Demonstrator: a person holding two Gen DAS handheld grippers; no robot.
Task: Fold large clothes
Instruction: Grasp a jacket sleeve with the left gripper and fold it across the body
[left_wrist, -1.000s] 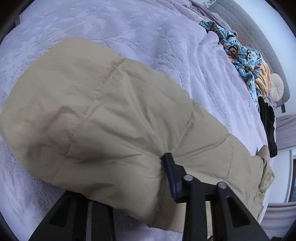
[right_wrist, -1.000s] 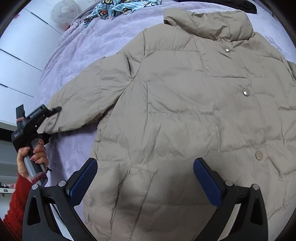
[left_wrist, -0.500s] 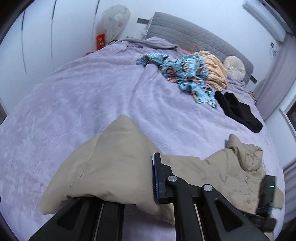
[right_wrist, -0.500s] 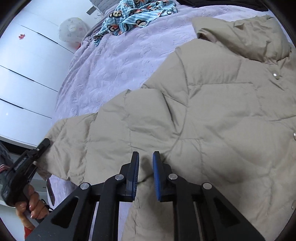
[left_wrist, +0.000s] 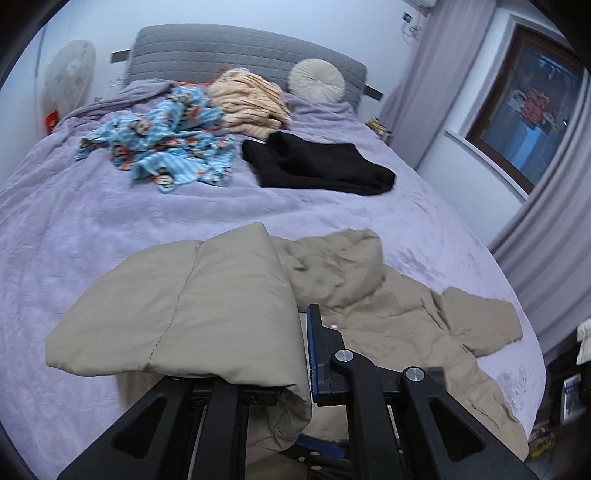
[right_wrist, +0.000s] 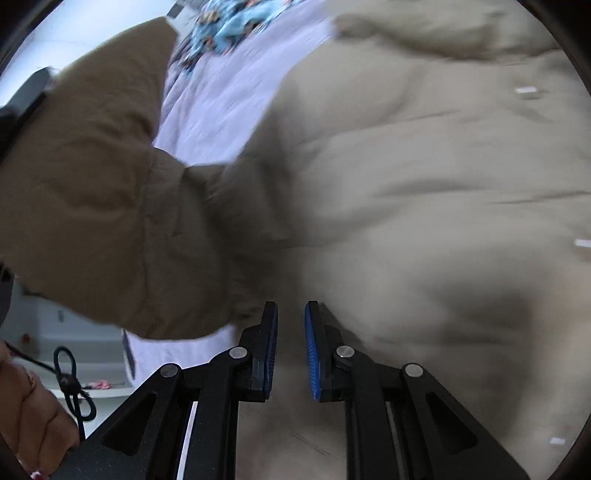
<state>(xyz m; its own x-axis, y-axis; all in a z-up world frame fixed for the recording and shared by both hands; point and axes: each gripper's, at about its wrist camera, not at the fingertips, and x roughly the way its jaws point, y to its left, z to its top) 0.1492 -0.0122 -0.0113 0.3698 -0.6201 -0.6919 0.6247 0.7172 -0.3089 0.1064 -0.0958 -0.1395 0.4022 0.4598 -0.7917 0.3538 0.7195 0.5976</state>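
A beige puffer jacket (left_wrist: 388, 306) lies on the purple bed (left_wrist: 74, 221). My left gripper (left_wrist: 291, 354) is shut on the jacket's sleeve (left_wrist: 192, 302) and holds it lifted above the bed, over the jacket body. In the right wrist view the jacket (right_wrist: 424, 184) fills the frame, blurred. My right gripper (right_wrist: 290, 350) has its jaws nearly closed on the jacket's fabric near the sleeve's base; the lifted sleeve (right_wrist: 92, 184) hangs at the left.
A blue patterned garment (left_wrist: 162, 140), an orange striped garment (left_wrist: 251, 103) and a black garment (left_wrist: 317, 162) lie at the bed's far end by the grey headboard (left_wrist: 221, 48) and a round pillow (left_wrist: 316, 79). Curtains (left_wrist: 546, 240) hang at the right.
My left gripper has lifted the sleeve and swung it toward the jacket body. My right gripper went from wide open to closed on the jacket near the sleeve's base.
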